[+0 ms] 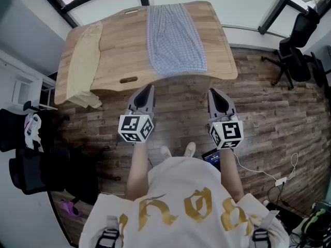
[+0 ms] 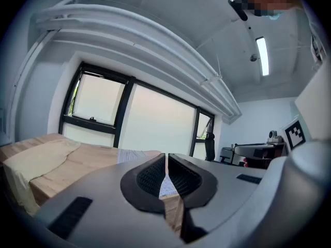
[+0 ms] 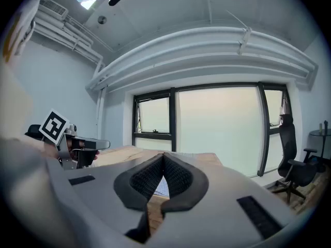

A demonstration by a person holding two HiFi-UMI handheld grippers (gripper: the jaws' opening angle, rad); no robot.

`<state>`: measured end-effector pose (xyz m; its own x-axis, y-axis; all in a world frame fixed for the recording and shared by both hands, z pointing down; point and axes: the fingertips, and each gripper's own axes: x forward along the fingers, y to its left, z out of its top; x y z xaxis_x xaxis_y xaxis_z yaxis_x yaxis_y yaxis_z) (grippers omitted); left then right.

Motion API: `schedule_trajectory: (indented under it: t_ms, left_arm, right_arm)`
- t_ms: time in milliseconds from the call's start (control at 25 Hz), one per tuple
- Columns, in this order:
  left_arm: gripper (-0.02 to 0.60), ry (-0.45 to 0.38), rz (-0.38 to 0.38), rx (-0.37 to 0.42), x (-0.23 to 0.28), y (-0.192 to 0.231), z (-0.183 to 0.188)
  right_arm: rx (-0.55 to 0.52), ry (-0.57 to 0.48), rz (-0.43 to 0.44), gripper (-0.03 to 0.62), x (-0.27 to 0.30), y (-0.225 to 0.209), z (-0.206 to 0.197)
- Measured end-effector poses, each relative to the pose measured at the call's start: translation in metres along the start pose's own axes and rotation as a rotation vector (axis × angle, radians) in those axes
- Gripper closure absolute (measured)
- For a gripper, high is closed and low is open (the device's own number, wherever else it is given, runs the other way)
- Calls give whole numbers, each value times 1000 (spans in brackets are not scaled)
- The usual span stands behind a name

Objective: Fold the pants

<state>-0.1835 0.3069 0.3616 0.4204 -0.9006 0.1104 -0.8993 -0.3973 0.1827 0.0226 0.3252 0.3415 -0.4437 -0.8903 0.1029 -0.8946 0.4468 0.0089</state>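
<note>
Blue-and-white checked pants [image 1: 173,39] lie lengthwise on the wooden table [image 1: 119,50], their near end reaching the front edge. My left gripper [image 1: 148,88] hovers short of the table's front edge, shut and empty, a little left of the pants. To the right, level with it, my right gripper [image 1: 213,92] is shut with nothing in it. In the left gripper view the left gripper [image 2: 166,156] has its tips together, and the pants [image 2: 129,155] show as a pale strip beyond them. In the right gripper view the right gripper [image 3: 163,155] is likewise shut, pointing at the table [image 3: 124,154].
A cream cloth [image 1: 85,66] drapes over the table's left side and hangs off its front corner. Black office chairs [image 1: 300,45] stand at the right, dark gear [image 1: 31,154] at the left. Cables [image 1: 269,177] lie on the wood floor beside the person's feet.
</note>
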Motion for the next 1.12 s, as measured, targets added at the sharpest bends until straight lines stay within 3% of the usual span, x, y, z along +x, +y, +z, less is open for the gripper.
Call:
schedule_trajectory:
  t_ms: [600,800,1000,1120]
  left_arm:
    - [535,26,59,33,14,-7,2]
    - [535,51,106,85,15,-1,1]
    - [537,27,147,19,14,14,7]
    - [536,32,155,29,22,25,9]
  right_arm:
    - [37,-32,57,572,10,-21,5]
    - [50,-65,106,572,9,-25,5]
    - [105,-108,178,572,21,-28,8]
    - [99,-91,196,572,33,-27,3]
